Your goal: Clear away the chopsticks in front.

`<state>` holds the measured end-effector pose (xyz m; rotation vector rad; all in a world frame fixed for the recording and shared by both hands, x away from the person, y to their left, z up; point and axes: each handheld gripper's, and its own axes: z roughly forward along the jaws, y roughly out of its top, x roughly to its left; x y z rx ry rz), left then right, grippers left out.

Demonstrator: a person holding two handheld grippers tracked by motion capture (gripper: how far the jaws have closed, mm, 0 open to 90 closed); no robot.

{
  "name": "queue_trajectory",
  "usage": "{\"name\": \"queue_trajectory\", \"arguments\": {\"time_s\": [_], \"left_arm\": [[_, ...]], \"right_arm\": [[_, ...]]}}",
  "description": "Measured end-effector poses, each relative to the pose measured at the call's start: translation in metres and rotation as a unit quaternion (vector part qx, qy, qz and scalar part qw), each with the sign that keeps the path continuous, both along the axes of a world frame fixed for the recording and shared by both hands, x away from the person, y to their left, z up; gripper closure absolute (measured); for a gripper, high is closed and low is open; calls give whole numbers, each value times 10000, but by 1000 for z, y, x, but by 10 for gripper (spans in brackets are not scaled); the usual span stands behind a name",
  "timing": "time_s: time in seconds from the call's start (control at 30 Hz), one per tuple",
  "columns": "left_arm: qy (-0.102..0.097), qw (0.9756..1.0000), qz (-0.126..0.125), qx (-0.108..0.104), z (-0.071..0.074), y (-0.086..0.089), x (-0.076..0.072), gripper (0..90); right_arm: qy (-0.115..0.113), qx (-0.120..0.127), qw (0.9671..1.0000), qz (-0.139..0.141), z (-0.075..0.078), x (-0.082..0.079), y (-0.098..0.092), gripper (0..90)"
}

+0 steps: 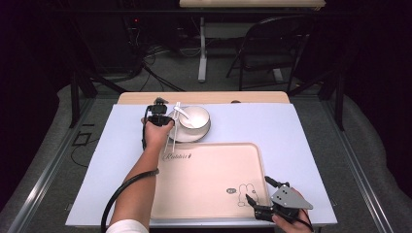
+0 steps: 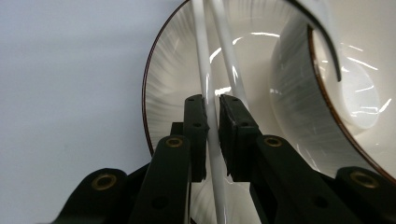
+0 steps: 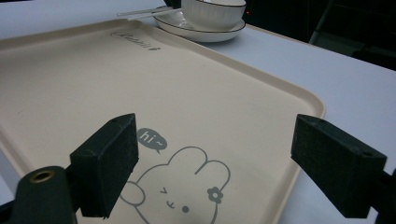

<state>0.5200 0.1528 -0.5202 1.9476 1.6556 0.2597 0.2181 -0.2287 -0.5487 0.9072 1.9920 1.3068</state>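
Observation:
My left gripper (image 1: 169,121) is at the left rim of a white plate (image 1: 199,136) that holds a white bowl (image 1: 197,115). Its jaws (image 2: 212,100) are shut on a white chopstick of a pair (image 2: 201,46) that lies across the plate's ribbed rim (image 2: 173,79), next to the bowl's wall (image 2: 294,93). The chopsticks (image 1: 171,138) point toward the beige tray (image 1: 209,165). A white spoon (image 1: 184,116) rests in the bowl. My right gripper (image 1: 257,189) hovers open over the tray's near right corner, above a rabbit drawing (image 3: 182,186), with nothing between its pads (image 3: 109,163).
The tray (image 3: 140,84) lies on a pale sheet (image 1: 272,121) that covers the table, with the plate and bowl (image 3: 210,14) just beyond its far edge. Past the table stand a dark chair (image 1: 272,43) and a table leg (image 1: 202,48).

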Motion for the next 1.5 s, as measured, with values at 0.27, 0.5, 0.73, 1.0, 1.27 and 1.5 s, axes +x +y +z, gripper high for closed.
{"name": "queue_trajectory", "arguments": {"time_s": [0.27,0.5,0.73,1.0,1.27,1.5], "left_arm": [[169,9998,75,-122,-6,-1,3,826],[239,9989,228,-337,-7,4,4,844],[231,9987,275,-369,-7,5,4,846],[22,9967,563,-578,1,19,-4,847],[-153,9960,649,-601,9,30,-17,847],[-375,9954,572,-678,19,37,-32,847]], "right_arm": [[-4,-16,10000,16,0,0,0,144],[-7,-17,10000,18,0,-1,0,143],[-6,-8,10000,11,0,-1,0,143],[4,6,10000,11,0,0,-1,144],[2,39,10000,61,1,-1,0,143],[-13,19,9999,155,1,-3,2,143]]}}
